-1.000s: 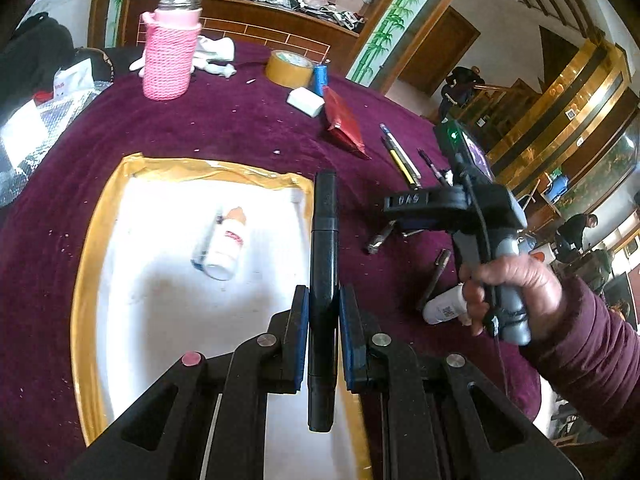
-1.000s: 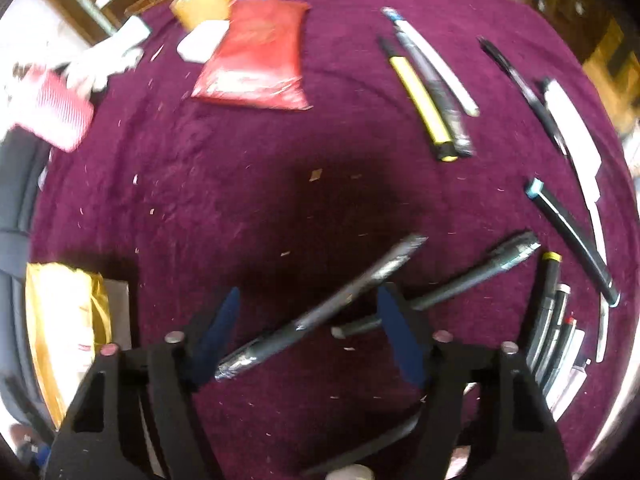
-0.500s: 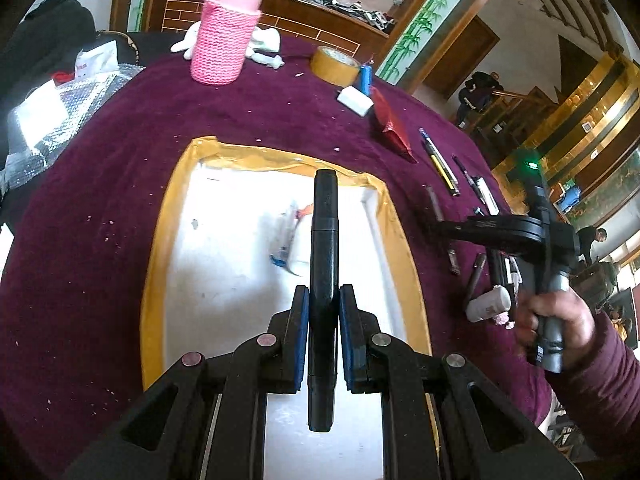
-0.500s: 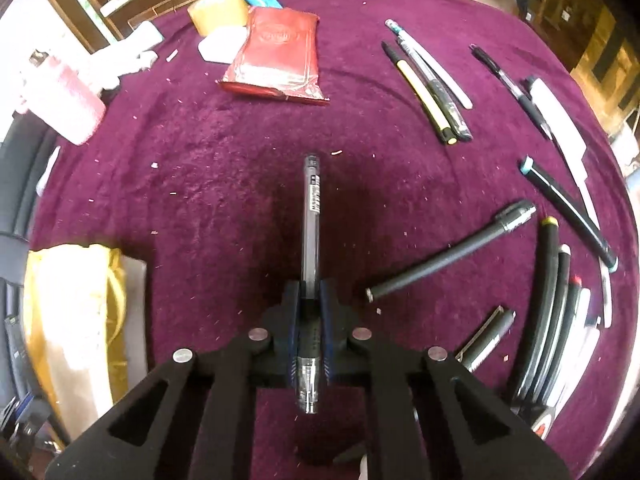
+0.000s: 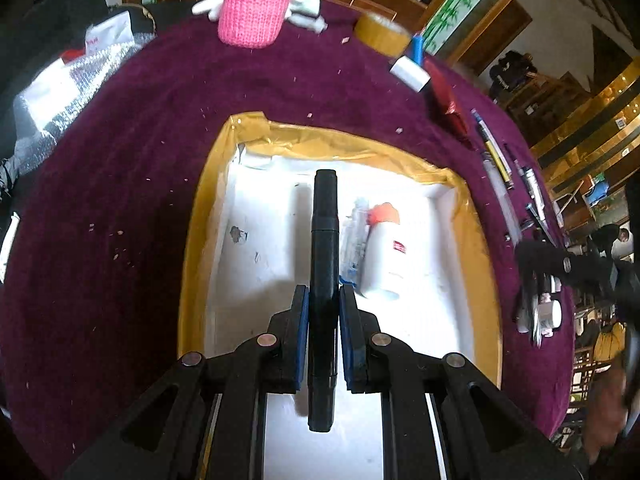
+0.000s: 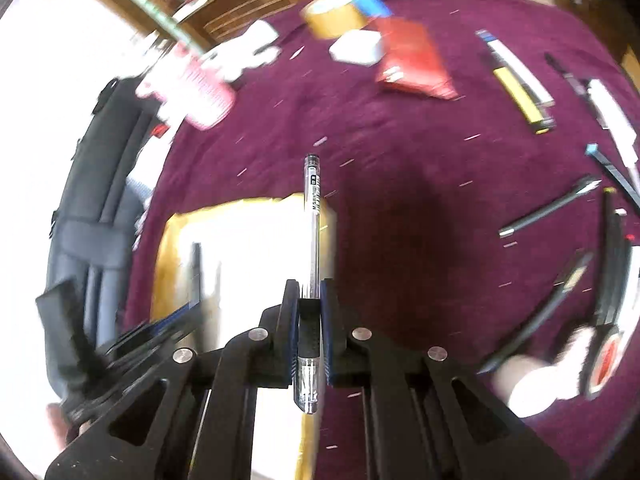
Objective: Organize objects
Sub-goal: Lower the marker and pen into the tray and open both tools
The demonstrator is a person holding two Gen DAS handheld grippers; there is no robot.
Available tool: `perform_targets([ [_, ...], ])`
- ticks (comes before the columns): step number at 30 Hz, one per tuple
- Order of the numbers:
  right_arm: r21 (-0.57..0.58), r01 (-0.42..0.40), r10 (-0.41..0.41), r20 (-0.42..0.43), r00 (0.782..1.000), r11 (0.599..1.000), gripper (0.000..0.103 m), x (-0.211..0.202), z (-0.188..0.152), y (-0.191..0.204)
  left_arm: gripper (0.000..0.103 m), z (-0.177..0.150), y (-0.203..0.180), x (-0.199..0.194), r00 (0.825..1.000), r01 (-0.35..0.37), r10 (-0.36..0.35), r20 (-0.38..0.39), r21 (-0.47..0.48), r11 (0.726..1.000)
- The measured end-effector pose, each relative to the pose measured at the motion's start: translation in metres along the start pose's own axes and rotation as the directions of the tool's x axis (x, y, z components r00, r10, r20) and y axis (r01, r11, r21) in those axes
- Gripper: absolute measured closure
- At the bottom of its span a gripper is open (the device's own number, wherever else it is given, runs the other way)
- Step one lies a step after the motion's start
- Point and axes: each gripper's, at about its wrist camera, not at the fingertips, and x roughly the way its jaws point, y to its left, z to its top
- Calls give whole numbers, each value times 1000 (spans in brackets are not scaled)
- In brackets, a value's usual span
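My left gripper (image 5: 323, 304) is shut on a thick black marker (image 5: 325, 232) and holds it over the white inside of a gold-rimmed box (image 5: 476, 240). A white bottle with an orange cap (image 5: 382, 254) lies in that box. In the right wrist view my right gripper (image 6: 310, 300) is shut on a clear pen with a black grip (image 6: 312, 216), lifted above the purple cloth at the box's (image 6: 168, 240) right edge. The left gripper (image 6: 176, 320) shows blurred at lower left there. The right gripper (image 5: 536, 272) appears blurred at the left wrist view's right side.
Several pens (image 6: 524, 84) lie on the purple cloth (image 6: 400, 160) at the right. A red packet (image 6: 416, 60), a tape roll (image 6: 332, 16), a white block (image 6: 356, 50) and a pink knitted cup (image 5: 256, 4) sit at the far side. A dark bag (image 6: 92, 208) lies left of the table.
My right gripper closed on the clear pen, lifted it off the cloth and carried it left to the box. My left gripper moved forward and down over the box with the marker.
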Motion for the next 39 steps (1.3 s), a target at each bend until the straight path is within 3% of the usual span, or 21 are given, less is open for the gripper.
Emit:
perform_targets([
  [6, -69, 55, -60, -61, 996, 996, 95, 45, 1, 36, 92, 12, -9, 17, 1000, 11, -10, -27, 36, 999],
  [15, -100, 196, -202, -62, 977, 976, 95, 72, 5, 37, 92, 17, -9, 20, 999, 46, -45, -26, 20, 999],
  [21, -108, 216, -223, -55, 973, 970, 95, 70, 6, 41, 89, 15, -10, 21, 998, 53, -53, -15, 12, 999],
  [25, -88, 212, -219, -67, 974, 973, 95, 68, 5, 38, 75, 15, -8, 19, 999, 53, -53, -8, -1, 999],
  [31, -60, 189, -193, -78, 978, 980, 95, 67, -1, 34, 68, 11, -8, 10, 998, 61, -61, 5, -5, 998],
  [39, -77, 190, -196, -91, 976, 979, 95, 67, -8, 39, 67, 0, -5, -5, 998, 67, -66, 25, -42, 997],
])
